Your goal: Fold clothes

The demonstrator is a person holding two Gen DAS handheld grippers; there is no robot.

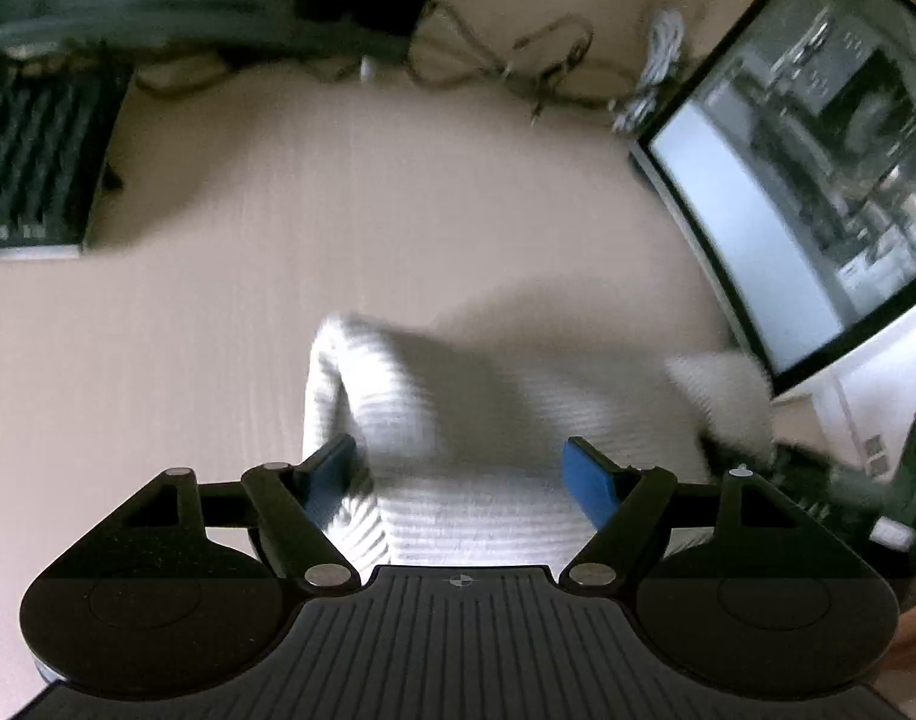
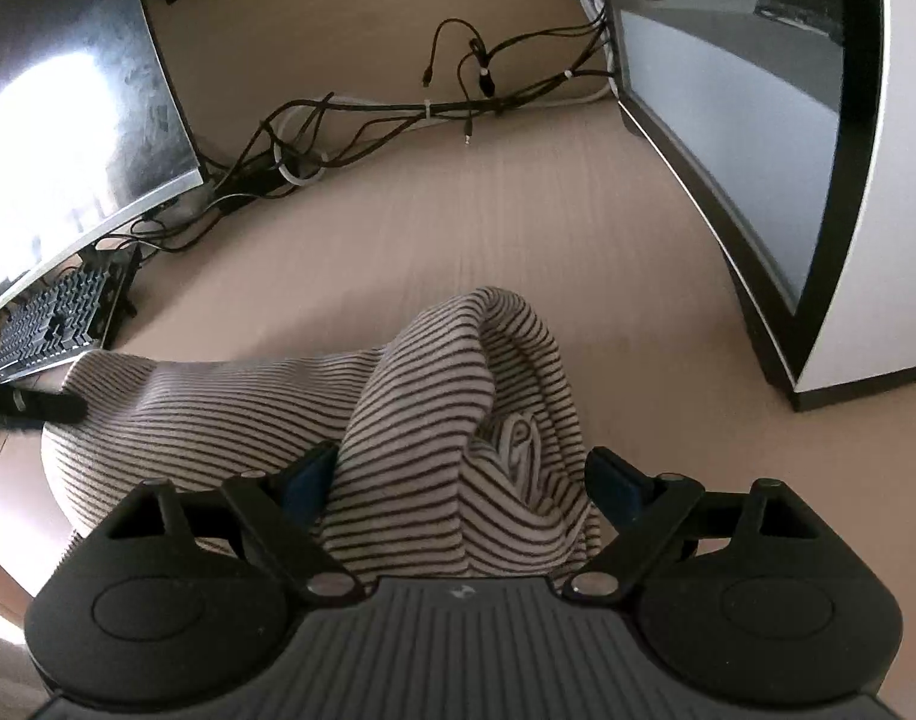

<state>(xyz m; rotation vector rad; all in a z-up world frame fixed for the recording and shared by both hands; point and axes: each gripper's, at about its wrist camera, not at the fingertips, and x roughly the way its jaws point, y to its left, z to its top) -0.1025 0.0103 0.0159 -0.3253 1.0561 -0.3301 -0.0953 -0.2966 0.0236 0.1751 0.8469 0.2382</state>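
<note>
A white garment with thin dark stripes [image 2: 398,396] lies bunched on the beige table [image 2: 517,210], one fold humped up in the middle. My right gripper [image 2: 460,480] hangs over its near part with the blue pads spread wide; cloth lies between them, but they do not clamp it. In the left wrist view the same garment [image 1: 458,420] looks pale and blurred. My left gripper [image 1: 460,474] stands open above it, its left pad [image 1: 332,474] beside a raised fold. A dark bar [image 2: 38,405] crosses the garment's left end; I cannot tell what it is.
A curved monitor [image 2: 757,120] stands close on the right and another [image 2: 68,120] at the left, with a dark keyboard [image 2: 56,324] under it. A tangle of cables [image 2: 368,120] runs along the back of the table. Bare tabletop lies beyond the garment.
</note>
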